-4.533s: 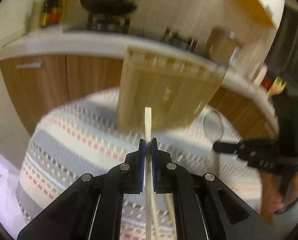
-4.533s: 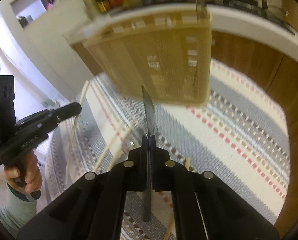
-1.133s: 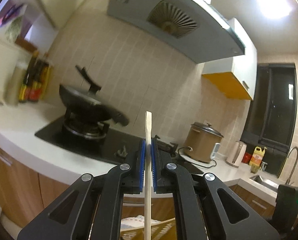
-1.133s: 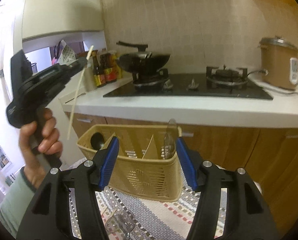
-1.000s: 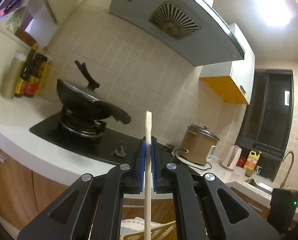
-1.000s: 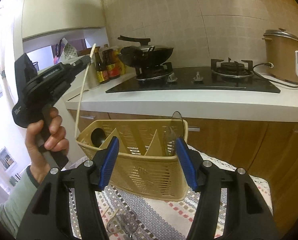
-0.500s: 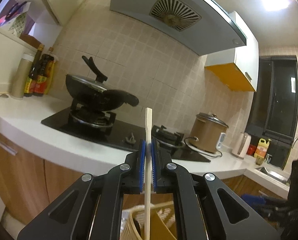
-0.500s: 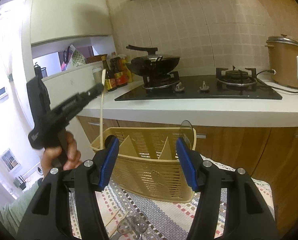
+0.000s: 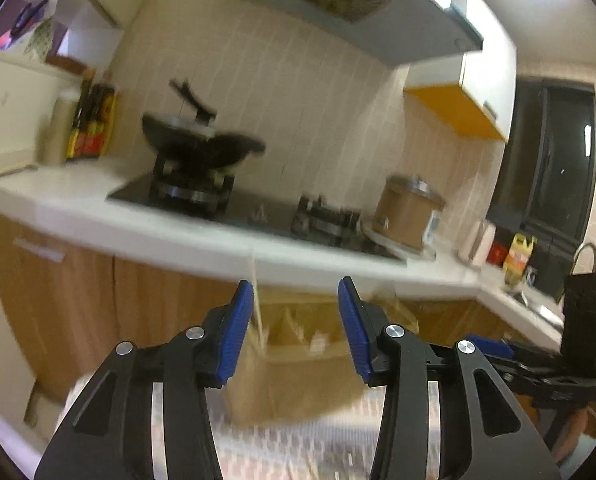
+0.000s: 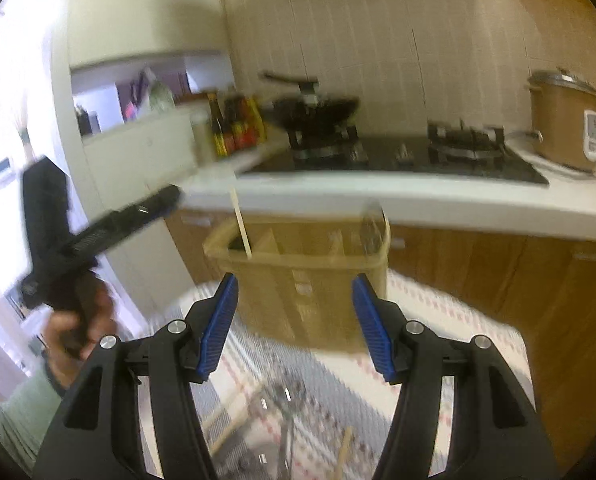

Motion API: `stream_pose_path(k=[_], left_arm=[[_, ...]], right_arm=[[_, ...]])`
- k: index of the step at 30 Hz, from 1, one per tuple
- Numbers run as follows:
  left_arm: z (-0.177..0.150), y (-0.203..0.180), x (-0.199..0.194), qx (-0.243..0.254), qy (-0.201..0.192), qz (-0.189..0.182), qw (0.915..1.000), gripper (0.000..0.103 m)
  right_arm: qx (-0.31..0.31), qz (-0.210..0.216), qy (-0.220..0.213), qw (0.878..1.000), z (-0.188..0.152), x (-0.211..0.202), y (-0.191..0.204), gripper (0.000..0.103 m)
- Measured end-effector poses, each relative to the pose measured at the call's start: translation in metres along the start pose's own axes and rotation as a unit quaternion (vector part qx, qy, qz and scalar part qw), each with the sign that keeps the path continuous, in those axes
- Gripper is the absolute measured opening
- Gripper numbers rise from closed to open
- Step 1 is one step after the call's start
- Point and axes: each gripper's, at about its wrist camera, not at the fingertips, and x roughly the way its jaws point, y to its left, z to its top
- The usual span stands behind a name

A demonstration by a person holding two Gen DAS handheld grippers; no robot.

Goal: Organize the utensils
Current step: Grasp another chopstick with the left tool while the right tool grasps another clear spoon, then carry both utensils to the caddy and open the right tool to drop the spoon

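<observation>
Both views are smeared with motion blur here, so detail is thin. The left hand-held gripper has its blue-padded jaws spread wide with nothing between them, hanging in front of the yellow utensil basket. Just off its left pad, a pale wooden chopstick stands nearly upright, its lower end down inside the basket's left-hand compartment.

From the right wrist view, that chopstick leans slightly in the leftmost section of the basket, its top poking above the rim. At the far right corner of the basket stands what looks like a clear spoon, though the blur makes that hard to confirm.

The right hand-held gripper is wide apart too, and empty, aimed at the basket's front wall. Left of the basket, the left hand-held gripper shows side-on, lifted clear of the rim. The basket sits on a striped woven cloth covering the tabletop, and below the right gripper more utensils lie loose on that cloth. Behind, a wok rests on the stove.
</observation>
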Motion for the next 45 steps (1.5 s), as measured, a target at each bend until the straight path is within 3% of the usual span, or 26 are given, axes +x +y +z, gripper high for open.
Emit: stream_pose_path(k=[5, 8, 10, 12, 14, 16, 19, 20, 26, 29, 34, 38, 41, 44, 45], left_arm=[[-0.034, 0.006, -0.007, -0.032, 0.116, 0.003, 0.9928, 0.043], [-0.063, 0.010, 0.011, -0.058, 0.229, 0.010, 0.9715, 0.043], [-0.080, 0.011, 0.025, -0.060, 0.287, 0.012, 0.9558, 0.043], [-0.095, 0.009, 0.036, -0.045, 0.328, 0.020, 0.9436, 0.043], [-0.106, 0.009, 0.046, -0.043, 0.357, 0.015, 0.9331, 0.039], [-0.110, 0.010, 0.057, -0.048, 0.374, 0.009, 0.9260, 0.036], [-0.111, 0.009, 0.076, -0.027, 0.401, 0.028, 0.9152, 0.036], [-0.113, 0.009, 0.083, -0.019, 0.416, 0.031, 0.9085, 0.036], [-0.112, 0.006, 0.104, 0.009, 0.456, 0.040, 0.8888, 0.033], [-0.112, 0.002, 0.107, 0.018, 0.462, 0.046, 0.8852, 0.032], [-0.120, -0.010, 0.111, 0.037, 0.463, 0.065, 0.8834, 0.032], [-0.121, -0.018, 0.115, 0.048, 0.465, 0.080, 0.8801, 0.031], [-0.130, -0.035, 0.121, 0.092, 0.466, 0.115, 0.8725, 0.019], [-0.133, -0.045, 0.124, 0.114, 0.463, 0.134, 0.8688, 0.015], [-0.135, -0.049, 0.124, 0.119, 0.461, 0.136, 0.8690, 0.005]], right_arm=[[0.002, -0.016, 0.103, 0.995, -0.025, 0.023, 0.002, 0.056], [0.030, 0.000, 0.177, 0.984, -0.037, 0.047, -0.001, 0.055], [0.054, 0.016, 0.225, 0.973, -0.045, 0.064, -0.004, 0.046], [0.067, 0.027, 0.256, 0.964, -0.050, 0.077, -0.007, 0.036], [0.070, 0.029, 0.281, 0.957, -0.052, 0.089, -0.009, 0.035], [0.072, 0.033, 0.306, 0.949, -0.053, 0.102, -0.011, 0.035], [0.074, 0.032, 0.334, 0.939, -0.052, 0.115, -0.009, 0.035], [0.070, 0.028, 0.342, 0.937, -0.051, 0.120, -0.008, 0.035], [0.040, 0.007, 0.366, 0.930, -0.051, 0.138, 0.008, 0.035], [0.014, -0.013, 0.366, 0.930, -0.053, 0.143, 0.017, 0.033], [-0.034, -0.056, 0.356, 0.932, -0.062, 0.143, 0.024, 0.013], [-0.028, -0.059, 0.356, 0.932, -0.065, 0.139, 0.020, 0.010], [-0.035, -0.064, 0.358, 0.931, -0.068, 0.127, 0.012, 0.009], [-0.041, -0.069, 0.358, 0.930, -0.070, 0.126, 0.013, 0.009], [-0.043, -0.069, 0.357, 0.931, -0.070, 0.126, 0.013, 0.009]])
